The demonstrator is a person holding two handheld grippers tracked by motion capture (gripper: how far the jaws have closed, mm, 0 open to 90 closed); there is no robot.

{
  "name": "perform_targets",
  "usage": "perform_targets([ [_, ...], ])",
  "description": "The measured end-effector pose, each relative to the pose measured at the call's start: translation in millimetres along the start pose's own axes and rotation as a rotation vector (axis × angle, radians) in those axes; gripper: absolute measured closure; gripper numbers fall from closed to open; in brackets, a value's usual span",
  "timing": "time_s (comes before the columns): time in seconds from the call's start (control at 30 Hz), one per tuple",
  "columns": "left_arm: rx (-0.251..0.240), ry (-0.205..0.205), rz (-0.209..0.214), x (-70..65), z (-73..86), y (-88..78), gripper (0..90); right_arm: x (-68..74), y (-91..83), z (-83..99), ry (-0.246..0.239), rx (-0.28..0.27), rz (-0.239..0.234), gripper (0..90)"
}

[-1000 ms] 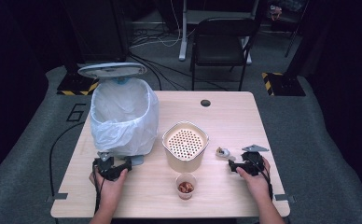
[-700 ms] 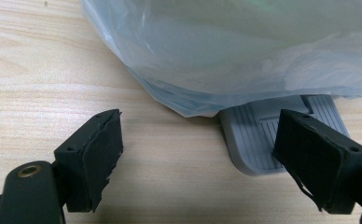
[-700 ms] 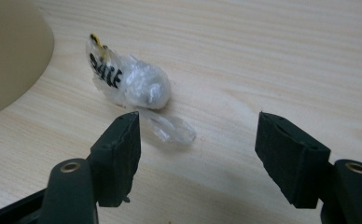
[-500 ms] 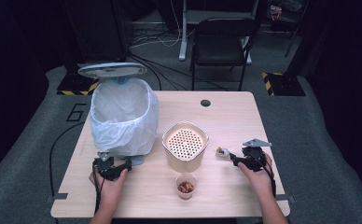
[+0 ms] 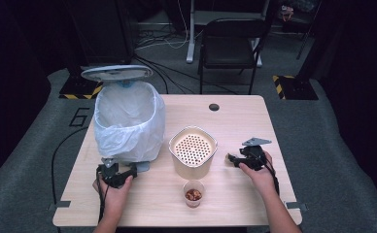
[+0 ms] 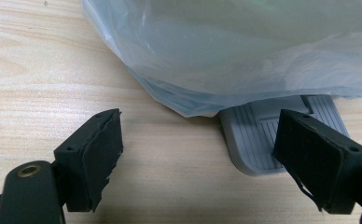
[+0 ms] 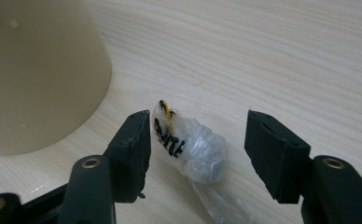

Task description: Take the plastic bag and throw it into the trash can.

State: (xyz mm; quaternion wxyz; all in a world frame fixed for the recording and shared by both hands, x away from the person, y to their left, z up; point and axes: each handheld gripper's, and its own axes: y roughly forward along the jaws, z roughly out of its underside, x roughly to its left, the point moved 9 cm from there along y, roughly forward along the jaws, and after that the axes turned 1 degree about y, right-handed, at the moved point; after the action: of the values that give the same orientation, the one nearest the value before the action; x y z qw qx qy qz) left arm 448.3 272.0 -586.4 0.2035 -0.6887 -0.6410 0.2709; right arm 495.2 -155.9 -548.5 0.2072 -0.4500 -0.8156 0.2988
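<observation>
right gripper (image 7: 195,149): jaws have just been closing in, with a crumpled clear plastic wrapper (image 7: 193,149) sitting between them. It lies against the left pad, but there's a clear gap on the other side, so I wouldn't call it gripped yet.
wrapper spot: right half of the wooden table (image 5: 235,116), just right of the cream perforated container (image 5: 193,150), and way closer to the right hand (image 5: 257,167) than the left one.
key relation: the wrapper's long axis runs pretty much along the jaws, from the printed black-and-yellow end out front back towards the gripper body, so the jaws close across its narrow side. Looks off-centre towards the left pad.
left gripper (image 6: 198,154): jaws wide apart, holding nothing, parked at the near foot of the pedal bin (image 5: 128,126). The grey pedal (image 6: 281,140) is in front of its right jaw.
bin: lid (image 5: 117,73) is up, clear liner inside.
count: one wrapper, one bin, one container, one small cup of reddish bits (image 5: 193,193) at the near edge, two grippers.
my guess: the wrapper goes left into the bin.
</observation>
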Motion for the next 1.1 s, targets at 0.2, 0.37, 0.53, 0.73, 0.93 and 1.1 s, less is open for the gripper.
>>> perform_targets([
  [0.2, 0.003, 0.004, -0.001, 0.3, 0.3, -0.2, 15.2, -2.2, 10.1, 10.3, -0.007, 0.026, -0.006, 45.5],
  [0.37, -0.004, 0.003, -0.004, 0.6, -0.4, 0.1, 15.2, -0.5, 15.2, 15.5, -0.012, 0.044, -0.007, 53.8],
  [0.53, -0.003, 0.004, -0.003, 0.6, -0.3, 0.0, 15.2, 2.8, 17.2, 15.2, -0.01, 0.044, -0.023, 62.0],
  [0.73, 0.002, 0.004, -0.001, 0.3, 0.2, -0.2, 15.3, 5.3, 17.8, 14.9, -0.029, 0.047, -0.024, 64.0],
  [0.93, -0.003, 0.004, -0.004, 0.7, -0.4, 0.0, 15.2, 6.8, 16.4, 15.5, -0.027, 0.057, -0.023, 64.5],
  [1.1, 0.0, 0.0, -0.001, 0.1, 0.0, 0.0, 15.2, 7.0, 10.7, 11.8, -0.021, 0.038, -0.033, 64.6],
])
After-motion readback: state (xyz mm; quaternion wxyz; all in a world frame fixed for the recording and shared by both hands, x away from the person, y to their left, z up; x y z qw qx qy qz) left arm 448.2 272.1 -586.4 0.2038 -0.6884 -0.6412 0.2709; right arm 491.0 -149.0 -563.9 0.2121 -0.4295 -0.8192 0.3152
